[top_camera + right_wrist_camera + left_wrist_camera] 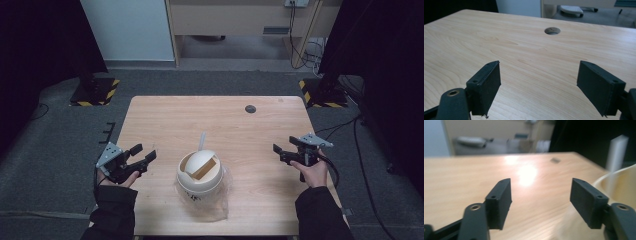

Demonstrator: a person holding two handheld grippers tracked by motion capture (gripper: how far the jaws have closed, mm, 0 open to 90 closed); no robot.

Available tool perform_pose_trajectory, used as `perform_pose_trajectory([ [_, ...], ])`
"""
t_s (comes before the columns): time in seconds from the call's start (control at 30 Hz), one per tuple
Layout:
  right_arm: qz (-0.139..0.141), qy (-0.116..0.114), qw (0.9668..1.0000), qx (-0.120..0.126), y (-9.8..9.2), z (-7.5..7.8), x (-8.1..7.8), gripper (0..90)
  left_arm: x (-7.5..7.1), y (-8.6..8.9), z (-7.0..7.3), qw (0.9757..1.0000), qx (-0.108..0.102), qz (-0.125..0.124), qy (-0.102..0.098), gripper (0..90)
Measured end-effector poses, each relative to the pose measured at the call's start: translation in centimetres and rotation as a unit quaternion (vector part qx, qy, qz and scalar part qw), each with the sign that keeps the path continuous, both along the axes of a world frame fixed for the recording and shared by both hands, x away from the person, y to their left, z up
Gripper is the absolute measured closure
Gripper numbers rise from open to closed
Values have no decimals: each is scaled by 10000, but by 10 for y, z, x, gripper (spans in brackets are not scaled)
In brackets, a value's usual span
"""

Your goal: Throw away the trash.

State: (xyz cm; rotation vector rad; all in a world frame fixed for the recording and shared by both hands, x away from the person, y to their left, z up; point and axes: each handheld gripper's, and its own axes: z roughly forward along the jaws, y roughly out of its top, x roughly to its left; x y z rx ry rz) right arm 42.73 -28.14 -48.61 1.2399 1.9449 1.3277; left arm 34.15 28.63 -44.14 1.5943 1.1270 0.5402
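A cream round paper tub (196, 181) stands at the front middle of the wooden table (235, 125), set in a clear plastic bag (222, 200). A tan cardboard piece (204, 170) lies in its open top, and a white straw (202, 141) sticks up behind it. My left gripper (144, 153) is open, a short way left of the tub, with nothing between its jaws. In the left gripper view the tub's rim (621, 173) and the straw (616, 152) show past the right jaw. My right gripper (284, 145) is open and holds nothing, well right of the tub.
A round cable hole (250, 108) sits near the table's far edge, ahead of the right gripper's jaws (552, 30). Two black stands with yellow-striped bases (95, 92) flank the far corners. Grey carpet surrounds the table.
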Motion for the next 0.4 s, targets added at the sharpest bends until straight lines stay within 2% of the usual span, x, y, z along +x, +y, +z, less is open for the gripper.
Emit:
perform_pose_trajectory([
  [0.03,-154,108,9998,-65,-2,-2,1,182,2,3,-5,9999,77,65,54,275],
  [0.07,-234,159,9996,-100,-3,-3,1,181,4,11,-16,9992,270,223,175,264],
  [0.1,-234,159,9996,-100,-3,-3,1,181,4,11,-16,9992,270,223,175,250],
  [0.13,-412,324,9985,-168,-8,-7,2,181,6,17,-25,9981,443,304,300,245],
  [0.17,-412,324,9985,-168,-8,-7,2,181,7,20,-29,9971,554,344,391,245],
  [0.2,-548,443,9973,-184,-12,-10,2,178,9,26,-37,9954,666,415,540,239],
  [0.23,-548,443,9973,-184,-12,-10,2,178,11,29,-41,9941,752,455,632,239],
  [0.27,-604,478,9969,-181,-13,-11,2,177,13,33,-48,9915,910,506,775,234],
  [0.3,-661,540,9961,-201,-16,-13,2,173,15,34,-52,9901,978,521,867,231],
  [0.37,-720,602,9953,-240,-18,-16,3,168,21,38,-62,9856,1129,518,1147,212],
  [0.4,-745,669,9946,-285,-20,-19,4,163,22,38,-64,9846,1162,511,1204,203],
])
